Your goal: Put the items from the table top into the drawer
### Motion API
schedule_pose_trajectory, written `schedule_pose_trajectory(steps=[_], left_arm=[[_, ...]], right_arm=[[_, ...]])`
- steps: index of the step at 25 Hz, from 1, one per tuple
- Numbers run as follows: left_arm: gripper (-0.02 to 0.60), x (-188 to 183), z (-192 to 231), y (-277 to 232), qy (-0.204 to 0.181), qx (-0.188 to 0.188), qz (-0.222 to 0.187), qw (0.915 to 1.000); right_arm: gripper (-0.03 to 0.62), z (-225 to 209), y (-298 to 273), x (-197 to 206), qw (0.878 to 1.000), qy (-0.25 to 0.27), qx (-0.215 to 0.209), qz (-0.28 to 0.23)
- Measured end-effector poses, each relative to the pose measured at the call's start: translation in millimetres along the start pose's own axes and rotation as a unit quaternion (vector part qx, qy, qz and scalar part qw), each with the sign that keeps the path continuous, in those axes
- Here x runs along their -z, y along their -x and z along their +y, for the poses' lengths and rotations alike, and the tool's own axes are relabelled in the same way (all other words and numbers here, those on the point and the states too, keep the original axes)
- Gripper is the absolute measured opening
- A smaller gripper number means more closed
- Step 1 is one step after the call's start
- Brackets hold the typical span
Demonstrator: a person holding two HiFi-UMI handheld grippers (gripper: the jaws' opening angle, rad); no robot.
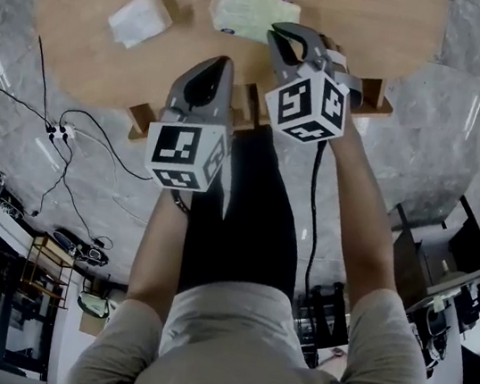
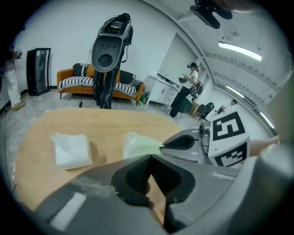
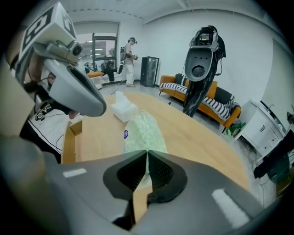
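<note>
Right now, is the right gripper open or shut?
Shut on the green packet: the right gripper has its jaws together, pinching its near edge.

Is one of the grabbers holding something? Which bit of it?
The right gripper is shut on the green packet, pinching its near edge. The left gripper is shut with nothing in it.

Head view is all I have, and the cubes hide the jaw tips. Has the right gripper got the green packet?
Observer: Yes. Its own view shows the right gripper shut on the packet's near edge.
Operator: And the other one?
Observer: The left gripper is shut too, with nothing in it.
Operator: What's ahead?
Observer: A grey robot stands beyond the table, before an orange sofa.
</note>
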State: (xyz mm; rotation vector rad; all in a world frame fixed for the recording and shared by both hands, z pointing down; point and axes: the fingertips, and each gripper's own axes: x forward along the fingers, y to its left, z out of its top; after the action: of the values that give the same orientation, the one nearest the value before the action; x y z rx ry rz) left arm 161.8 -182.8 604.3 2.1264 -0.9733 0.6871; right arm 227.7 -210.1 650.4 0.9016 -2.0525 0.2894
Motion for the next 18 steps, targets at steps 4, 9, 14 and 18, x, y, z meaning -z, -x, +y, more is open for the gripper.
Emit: schedule_pose_trajectory(steps=[4, 9, 14, 18], left_arm=[[0.020, 24.6, 29.8, 28.3, 0.024, -0.022, 0.000, 0.9995], [0.020, 69.7, 69.6, 68.0, 0.061, -0.056, 0.012, 0.9965], [0.020, 113.8, 103.7, 107.8, 0.115, -0.098, 0.020, 0.9883], [0.020, 136.5, 131.8, 137.4, 0.136, -0.118, 0.020, 0.9834]], right_arm=[[0.006, 46.0, -8.3, -15.8, 1.000, 0.005, -0.023, -0.003], [0.007, 110.2, -16.3, -37.5, 0.998, 0.022, -0.063, -0.012], [0.008, 178.9, -24.6, -54.2, 0.993, 0.026, -0.114, -0.013], [0.008, 229.1, -34.8, -67.5, 0.987, 0.029, -0.155, -0.010]])
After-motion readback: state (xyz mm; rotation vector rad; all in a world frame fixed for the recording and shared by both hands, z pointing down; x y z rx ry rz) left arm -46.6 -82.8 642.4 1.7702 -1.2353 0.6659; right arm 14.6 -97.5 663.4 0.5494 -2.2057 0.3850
